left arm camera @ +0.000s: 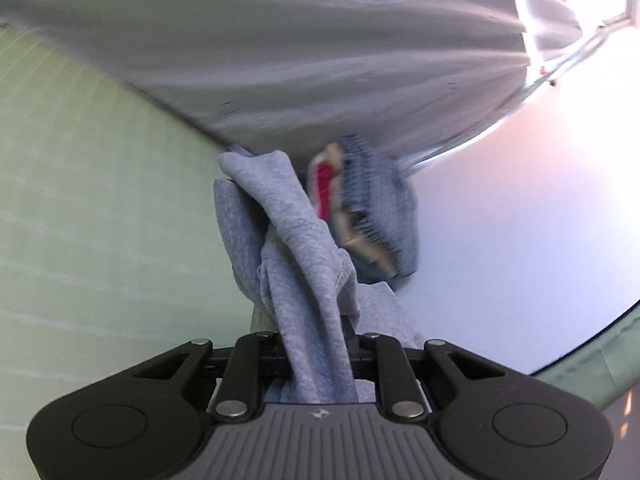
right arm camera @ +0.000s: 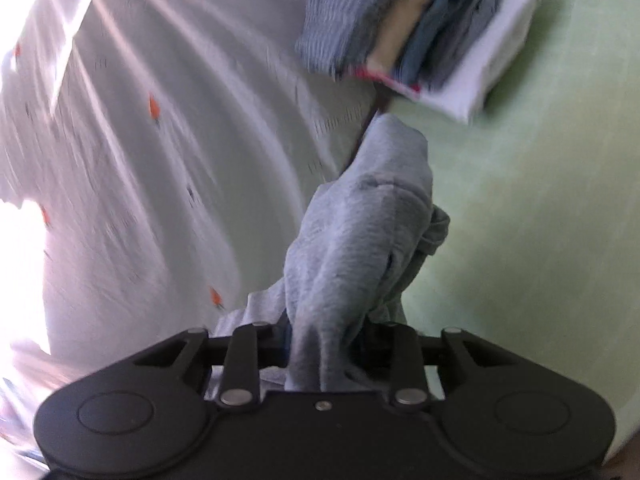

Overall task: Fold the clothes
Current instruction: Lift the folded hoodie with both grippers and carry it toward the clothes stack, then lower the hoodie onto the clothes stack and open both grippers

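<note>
Above the green bed [right arm camera: 540,200], both grippers' fingers clamp bunched grey garment [left arm camera: 296,248], soft, light fabric best held by its edges.

Two grippers [left arm camera: 318,344] [right arm camera: 326,340], one grey garment [left arm camera: 296,240] [right arm camera: 360,220], one stack of folded clothes [right arm camera: 420,28] [left arm camera: 360,204], one white curtain [right arm camera: 160,100].

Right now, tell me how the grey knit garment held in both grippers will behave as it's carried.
The grey knit garment likely stays floppy: it bunches and droops in folds ahead of the left gripper. It probably won't slip easily, since the fleecy fabric is wadded between the right gripper fingers. It looks light, hanging off the green surface without stretching taut.
</note>
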Action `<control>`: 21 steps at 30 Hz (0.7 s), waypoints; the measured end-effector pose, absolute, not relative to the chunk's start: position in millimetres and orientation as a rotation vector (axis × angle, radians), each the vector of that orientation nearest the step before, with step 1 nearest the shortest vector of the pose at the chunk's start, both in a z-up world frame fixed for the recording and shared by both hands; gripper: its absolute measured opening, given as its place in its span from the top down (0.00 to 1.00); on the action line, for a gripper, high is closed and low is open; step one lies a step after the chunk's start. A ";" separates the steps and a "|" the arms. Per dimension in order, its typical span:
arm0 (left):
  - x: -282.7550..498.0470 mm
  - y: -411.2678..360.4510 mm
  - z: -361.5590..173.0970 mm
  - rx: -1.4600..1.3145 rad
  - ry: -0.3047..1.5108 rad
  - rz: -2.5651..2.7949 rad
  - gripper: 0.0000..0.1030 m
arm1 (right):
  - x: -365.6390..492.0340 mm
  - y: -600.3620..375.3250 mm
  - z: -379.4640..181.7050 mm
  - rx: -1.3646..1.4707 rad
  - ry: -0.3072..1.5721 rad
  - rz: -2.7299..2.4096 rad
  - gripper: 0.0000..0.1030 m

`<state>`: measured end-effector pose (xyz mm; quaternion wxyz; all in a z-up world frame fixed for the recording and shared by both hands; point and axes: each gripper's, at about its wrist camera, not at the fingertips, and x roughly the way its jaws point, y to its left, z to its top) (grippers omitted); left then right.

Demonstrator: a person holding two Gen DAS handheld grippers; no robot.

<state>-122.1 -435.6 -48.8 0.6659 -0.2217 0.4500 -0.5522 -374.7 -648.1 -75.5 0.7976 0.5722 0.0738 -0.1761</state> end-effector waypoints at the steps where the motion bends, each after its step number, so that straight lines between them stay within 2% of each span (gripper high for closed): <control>1: -130.4 -451.4 -40.2 -0.508 0.997 -1.254 0.81 | -383.9 -670.0 -69.7 1.225 0.141 -0.352 0.72; 6: -152.7 -553.6 8.6 -0.597 0.882 -1.330 0.84 | -415.0 -774.8 -14.9 1.133 0.081 -0.275 0.72; 14: -130.0 -708.1 80.5 -0.516 0.639 -1.430 0.85 | -398.0 -916.2 105.2 0.637 0.031 -0.310 0.73; 16: -110.2 -743.5 78.3 -0.469 0.634 -1.316 0.75 | -375.0 -944.0 123.2 0.464 0.058 -0.398 0.70; 17: -99.4 -760.0 74.5 -0.450 0.646 -1.235 0.69 | -357.6 -958.0 126.9 0.365 0.110 -0.472 0.61; 18: -88.6 -776.5 70.7 -0.431 0.657 -1.155 0.45 | -339.7 -964.0 125.8 0.264 0.147 -0.577 0.54; 19: -77.8 -792.9 66.9 -0.411 0.667 -1.074 0.29 | -321.9 -967.3 123.5 0.161 0.176 -0.688 0.43; 21: -61.9 -816.0 54.9 -0.388 0.657 -1.015 0.27 | -294.3 -967.3 115.3 -0.038 0.184 -0.832 0.37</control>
